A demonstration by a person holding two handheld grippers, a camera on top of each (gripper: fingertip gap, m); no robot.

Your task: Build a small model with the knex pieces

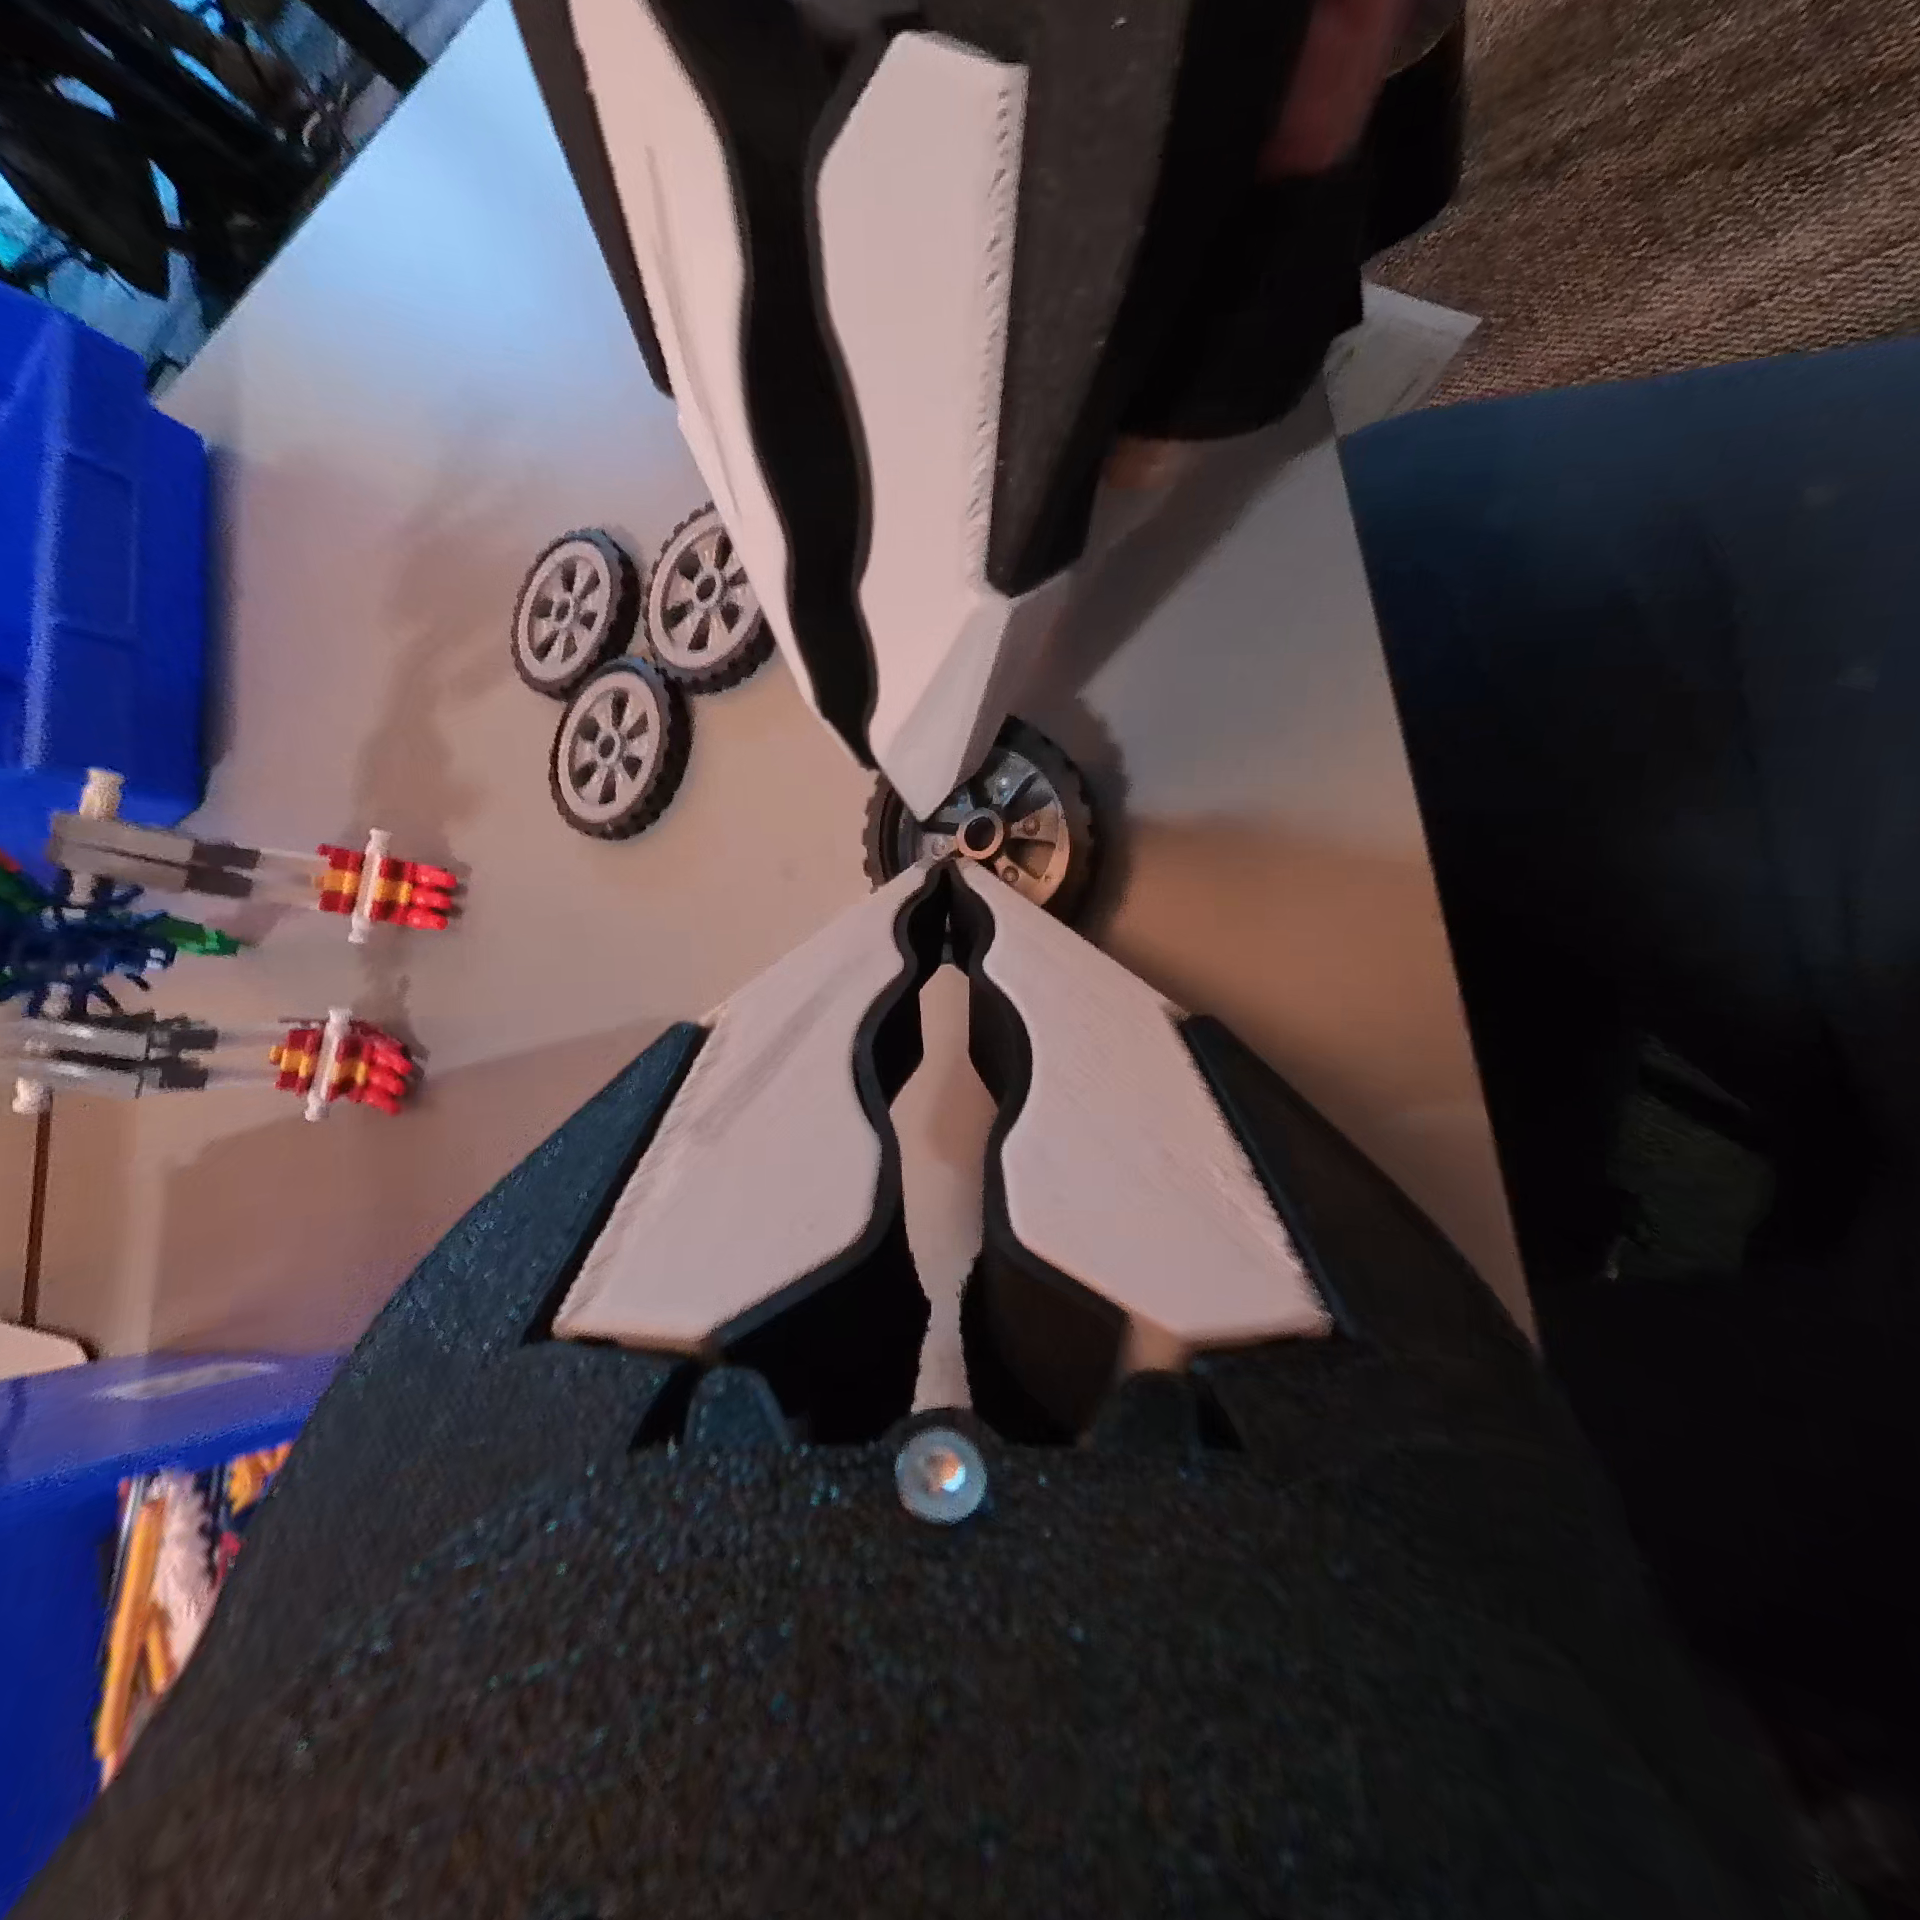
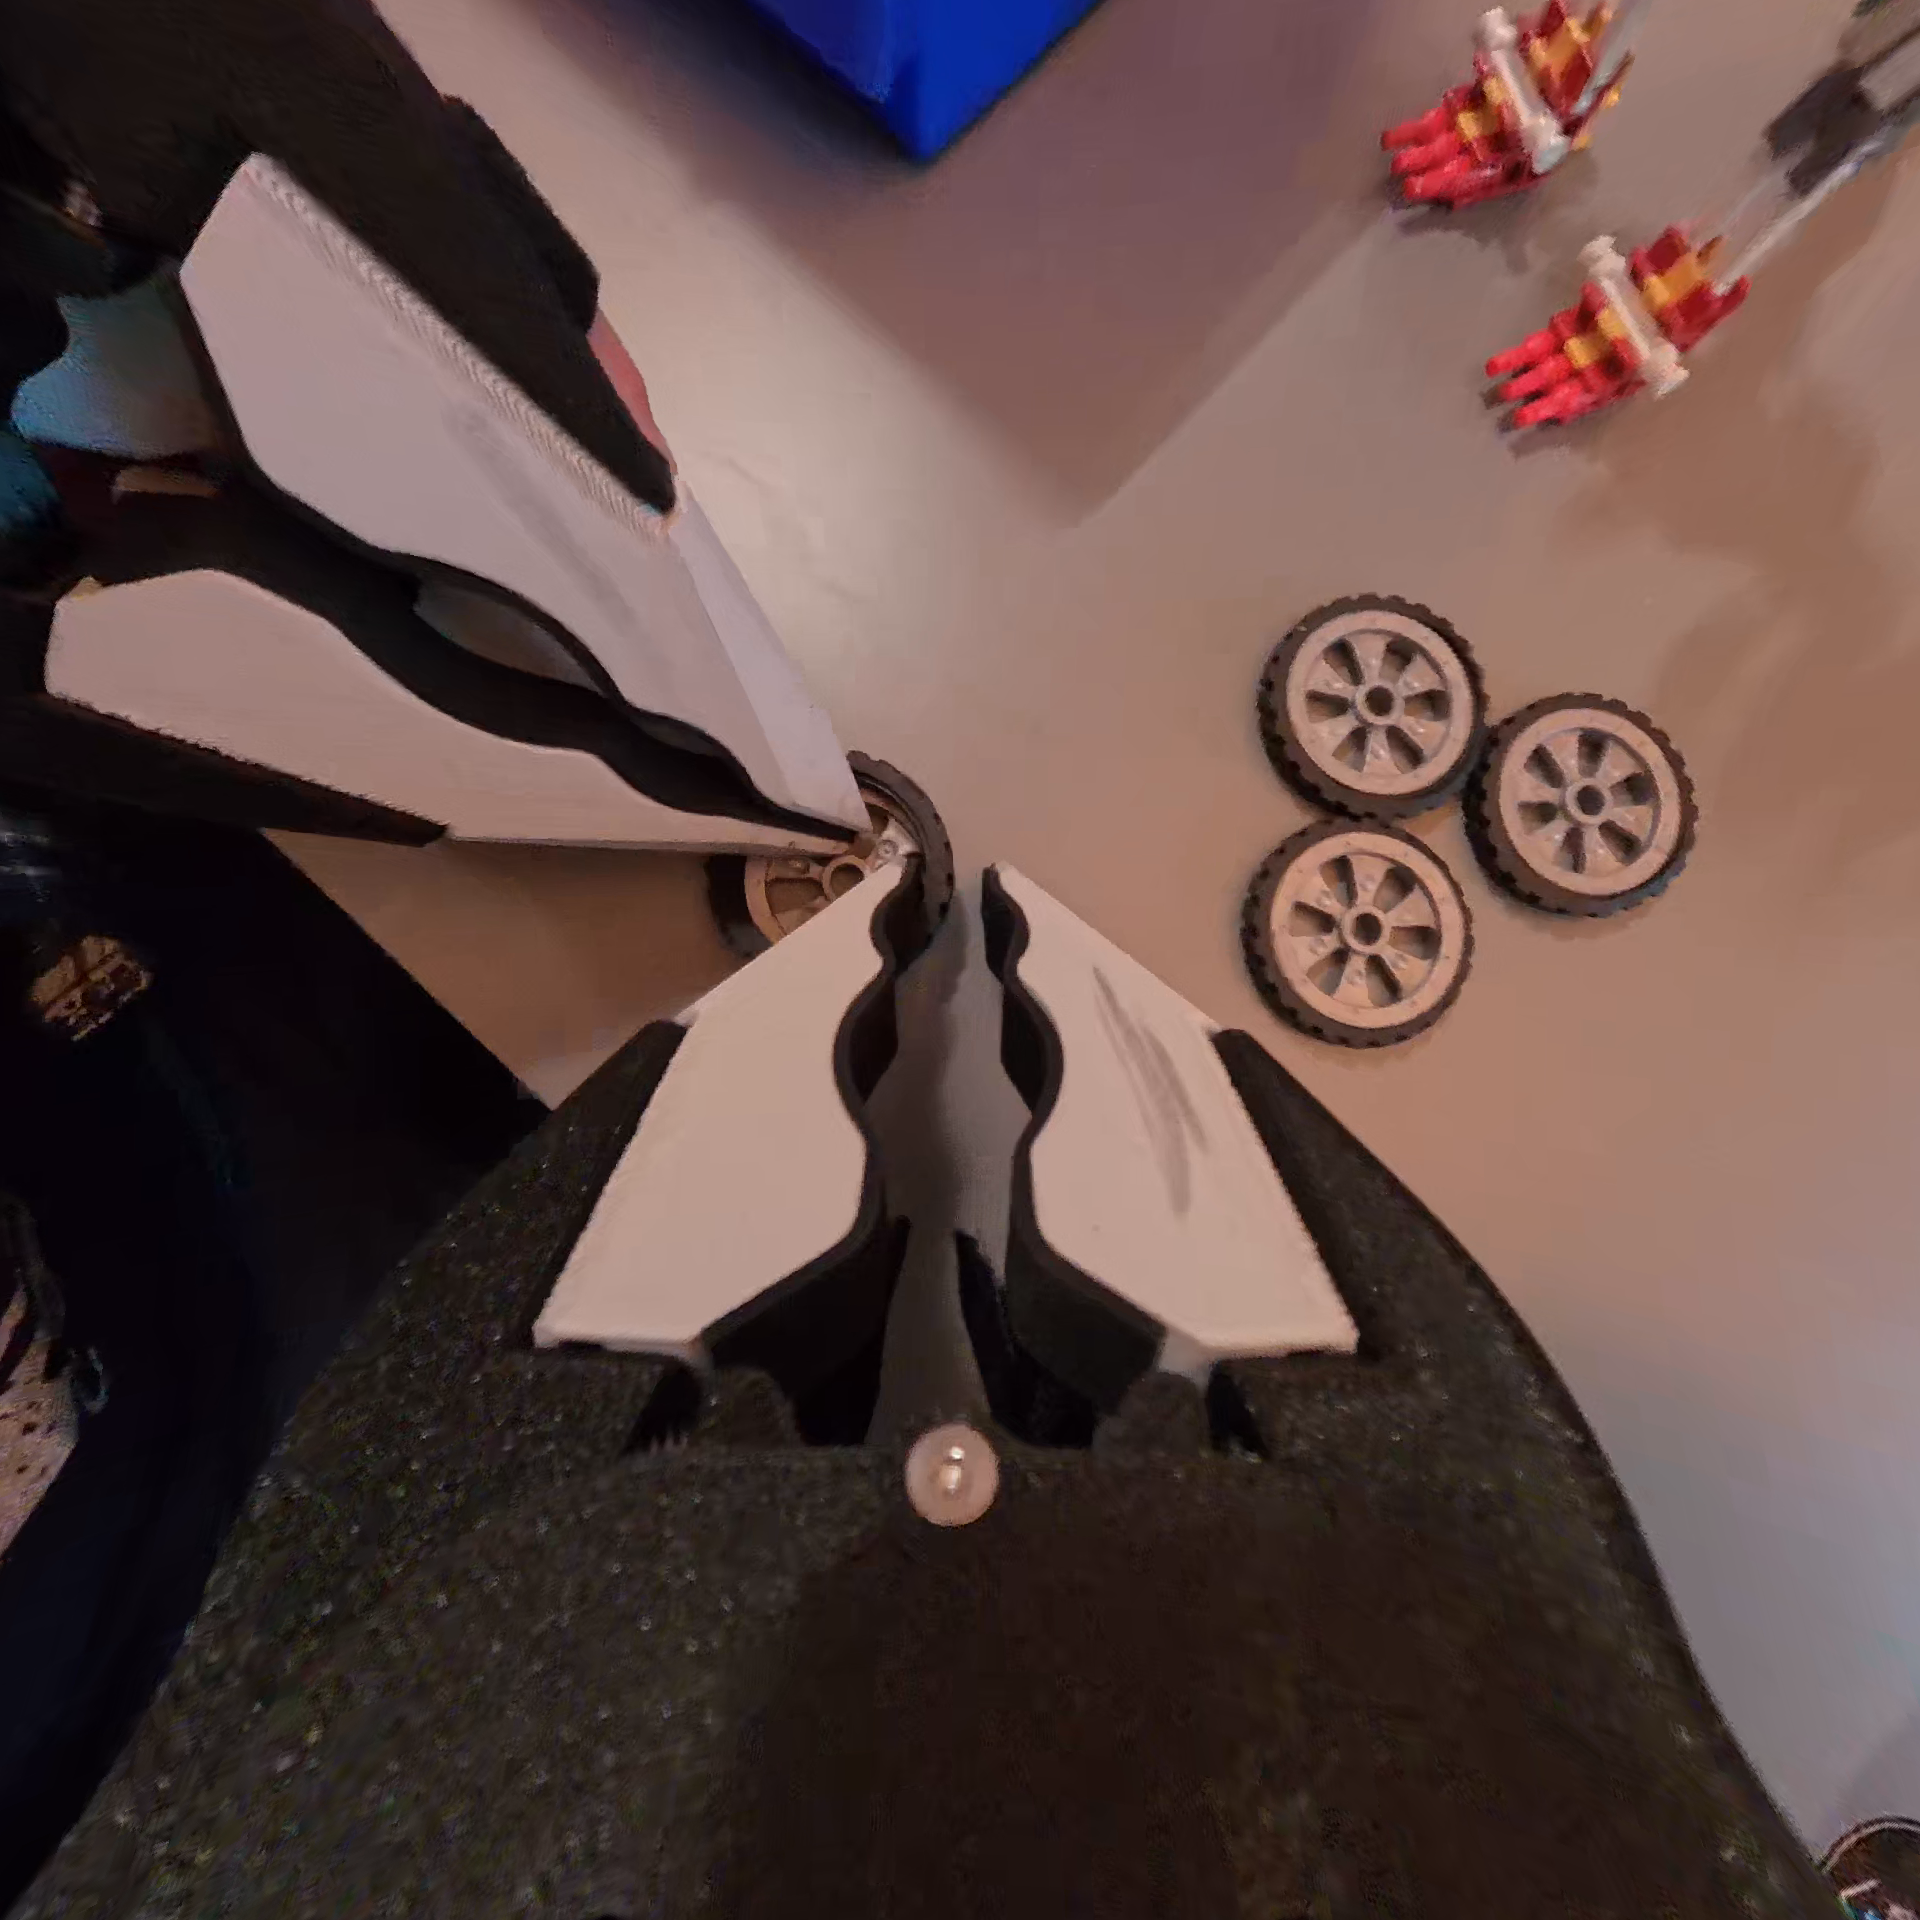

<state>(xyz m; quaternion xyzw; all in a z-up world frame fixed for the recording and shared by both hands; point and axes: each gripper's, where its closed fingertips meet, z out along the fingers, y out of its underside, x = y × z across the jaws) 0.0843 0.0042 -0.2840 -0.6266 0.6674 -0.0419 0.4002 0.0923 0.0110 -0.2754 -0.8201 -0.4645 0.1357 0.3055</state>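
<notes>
The left tool (image 1: 948, 883), nearly clenched, pinches the light, stiff wheel (image 1: 1023, 821) at its spokes; at 12 o'clock, the right tool (image 2: 943, 883) stands released.

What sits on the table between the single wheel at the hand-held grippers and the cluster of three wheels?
Nothing: between the single wheel and the three wheels only bare table shows in the right wrist view; the left wrist view agrees.

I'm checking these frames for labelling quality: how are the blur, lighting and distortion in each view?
Left wrist view: wide-angle bending at the edges; the red and yellow toy pieces and blue bin are smeared; the wheel at the left gripper is fairly sharp. Right wrist view: warm, dim light, soft shadows on the table; the three loose wheels are clear; the right gripper edges are slightly blurred.
</notes>
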